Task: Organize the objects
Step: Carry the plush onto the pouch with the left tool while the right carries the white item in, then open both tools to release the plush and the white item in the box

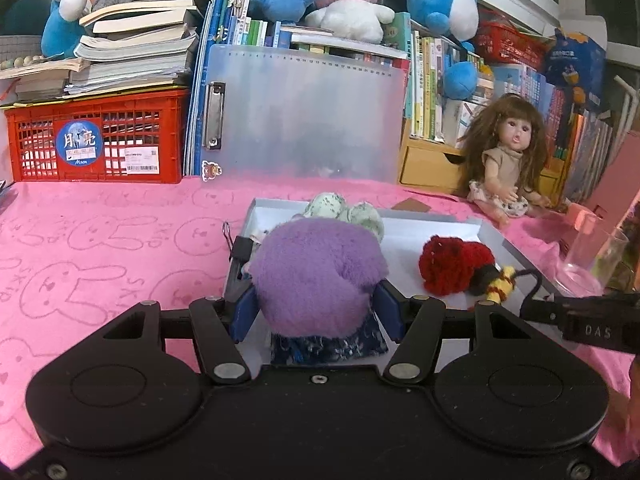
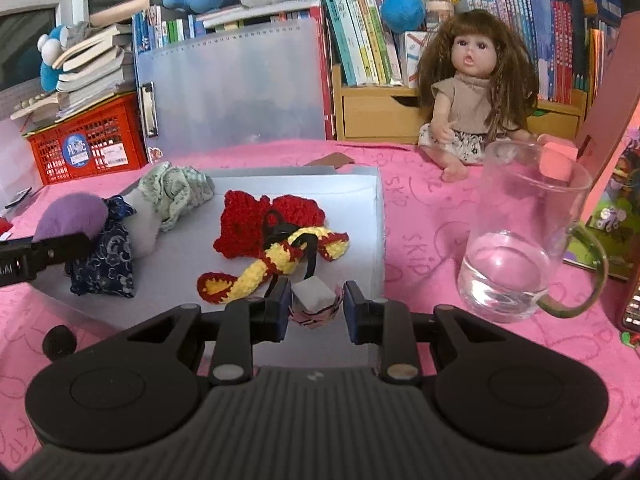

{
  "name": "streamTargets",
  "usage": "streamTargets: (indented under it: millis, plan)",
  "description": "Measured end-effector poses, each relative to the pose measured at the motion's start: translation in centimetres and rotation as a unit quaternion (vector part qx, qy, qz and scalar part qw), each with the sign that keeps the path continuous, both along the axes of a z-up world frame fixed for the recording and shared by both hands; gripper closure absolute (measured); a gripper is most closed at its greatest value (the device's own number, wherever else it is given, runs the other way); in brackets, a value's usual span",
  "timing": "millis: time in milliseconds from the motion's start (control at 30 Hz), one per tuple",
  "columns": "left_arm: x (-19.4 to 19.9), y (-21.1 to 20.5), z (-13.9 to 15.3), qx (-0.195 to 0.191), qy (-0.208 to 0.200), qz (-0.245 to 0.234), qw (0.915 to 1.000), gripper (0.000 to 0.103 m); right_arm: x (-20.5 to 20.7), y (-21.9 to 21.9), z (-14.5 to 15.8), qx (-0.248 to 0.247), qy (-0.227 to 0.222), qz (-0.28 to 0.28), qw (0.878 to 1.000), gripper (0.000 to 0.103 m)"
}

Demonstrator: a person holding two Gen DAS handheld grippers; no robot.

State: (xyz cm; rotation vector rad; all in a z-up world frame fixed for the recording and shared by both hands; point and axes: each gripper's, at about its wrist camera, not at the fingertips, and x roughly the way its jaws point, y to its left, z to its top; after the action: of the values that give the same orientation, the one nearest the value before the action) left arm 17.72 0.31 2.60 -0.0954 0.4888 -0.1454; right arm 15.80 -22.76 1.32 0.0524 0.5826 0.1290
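Left gripper [image 1: 316, 312]: clenched on purple plush ball [image 1: 318, 276] over grey tray [image 1: 496, 236]; lower gently, then release. Right gripper [image 2: 316, 308]: jaws parted around small white block [image 2: 313, 294], contact unclear.

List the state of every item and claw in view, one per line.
Left claw: shut on the purple plush ball.
Right claw: around a small white block, grip unclear.
Grey tray: open, holding toys.
Red crochet toy: lying flat in tray.
Green cloth: crumpled in tray.
Glass mug: upright, a little water inside.
Doll: sitting upright.
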Motion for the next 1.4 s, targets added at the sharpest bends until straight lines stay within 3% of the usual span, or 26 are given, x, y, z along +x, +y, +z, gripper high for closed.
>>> streamTargets:
  millis: [400, 600, 700, 733, 767, 933, 1233, 1400]
  plan:
    - [2.9, -1.3, 0.3, 0.0, -0.015, 0.007, 0.9999, 0.044, 2.0, 0.2, 0.1, 0.008, 0.003, 0.003, 1.0, 0.07]
    - [3.5, -2.0, -0.5, 0.004, 0.0, 0.004, 1.0, 0.049, 2.3, 0.2, -0.4, 0.023, 0.009, 0.011, 1.0, 0.068]
    - [3.3, -2.1, -0.6, 0.004, -0.002, -0.001, 1.0, 0.038, 2.0, 0.3, -0.3, 0.02, 0.005, 0.015, 1.0, 0.064]
    - [3.2, -2.1, -0.6, 0.003, -0.005, -0.003, 1.0, 0.031, 1.9, 0.4, -0.3, 0.019, 0.002, 0.015, 1.0, 0.055]
    - [3.0, -2.1, -0.4, 0.003, -0.008, -0.004, 1.0, 0.029, 1.8, 0.4, -0.2, 0.018, -0.001, 0.015, 1.0, 0.048]
    - [1.9, -2.1, 0.5, 0.009, -0.022, -0.016, 0.9996, 0.019, 1.1, 0.5, 0.7, 0.019, -0.018, 0.023, 0.999, 0.036]
    - [-0.6, -2.1, 1.3, 0.039, -0.027, -0.042, 0.998, 0.014, -1.2, 1.1, 2.0, 0.016, -0.044, 0.039, 0.998, 0.023]
    - [-2.2, -1.4, 1.3, 0.035, -0.018, -0.051, 0.9979, 0.014, -2.8, 1.2, 2.3, 0.009, -0.054, 0.05, 0.997, 0.02]
